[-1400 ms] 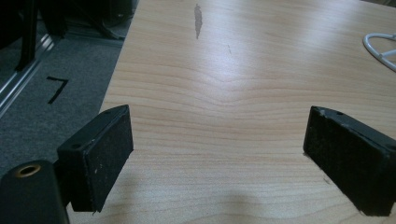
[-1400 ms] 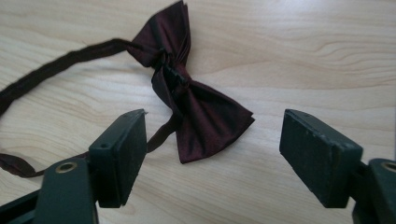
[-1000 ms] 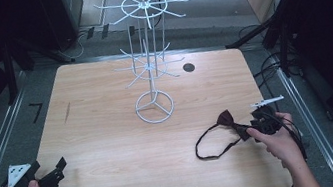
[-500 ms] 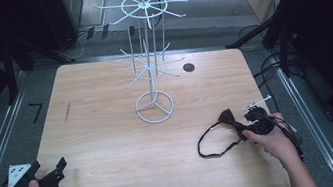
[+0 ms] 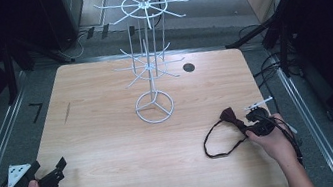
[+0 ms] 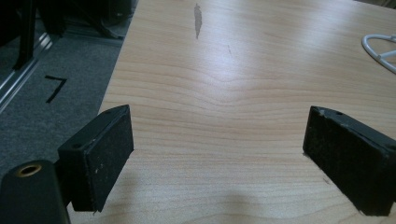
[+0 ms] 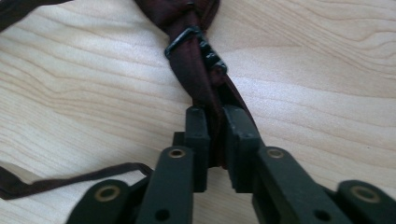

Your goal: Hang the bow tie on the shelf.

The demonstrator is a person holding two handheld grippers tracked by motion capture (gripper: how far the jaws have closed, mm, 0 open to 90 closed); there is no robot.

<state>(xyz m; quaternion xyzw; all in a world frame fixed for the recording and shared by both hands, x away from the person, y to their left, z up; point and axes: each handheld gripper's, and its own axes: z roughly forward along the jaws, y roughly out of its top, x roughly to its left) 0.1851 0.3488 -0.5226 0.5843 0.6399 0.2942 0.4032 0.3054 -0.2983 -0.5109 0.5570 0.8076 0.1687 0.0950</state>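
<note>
The dark bow tie (image 5: 229, 115) lies near the tabletop's (image 5: 110, 133) right edge, its strap pinched in your right tongs (image 7: 215, 140); the right gripper view shows the strap's black buckle (image 7: 196, 44). Your left tongs (image 6: 217, 158) gape wide, empty, above the front-left corner

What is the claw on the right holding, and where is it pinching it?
The right claw pinches the dark red bow tie by its strap, just below the black clasp.
</note>
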